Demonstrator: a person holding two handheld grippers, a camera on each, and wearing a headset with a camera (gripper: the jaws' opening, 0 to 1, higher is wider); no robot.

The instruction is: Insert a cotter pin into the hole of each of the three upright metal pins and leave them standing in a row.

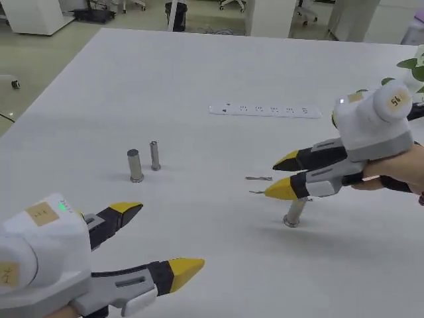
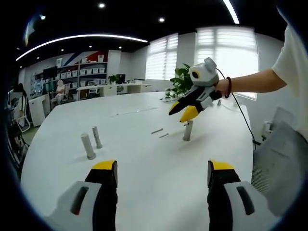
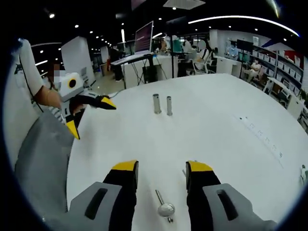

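Two upright metal pins, a thick one [image 1: 135, 165] and a thinner one [image 1: 154, 155], stand side by side on the white table [image 1: 199, 73]. A third metal pin [image 1: 294, 212] stands apart to the right, just below my right gripper [image 1: 279, 176], which is open and holds nothing. Two small cotter pins [image 1: 258, 178] [image 1: 257, 192] lie flat near its fingertips. My left gripper [image 1: 159, 240] hovers open and holds nothing at the near left. The right gripper view has the third pin [image 3: 165, 207] between the jaws, and the pair [image 3: 162, 105] farther off.
A white power strip [image 1: 265, 110] lies across the far middle of the table. Green plant leaves [image 1: 412, 67] reach in at the right edge. In the left gripper view a person's arm [image 2: 250, 82] holds the right gripper [image 2: 185, 109] over the third pin [image 2: 187, 130].
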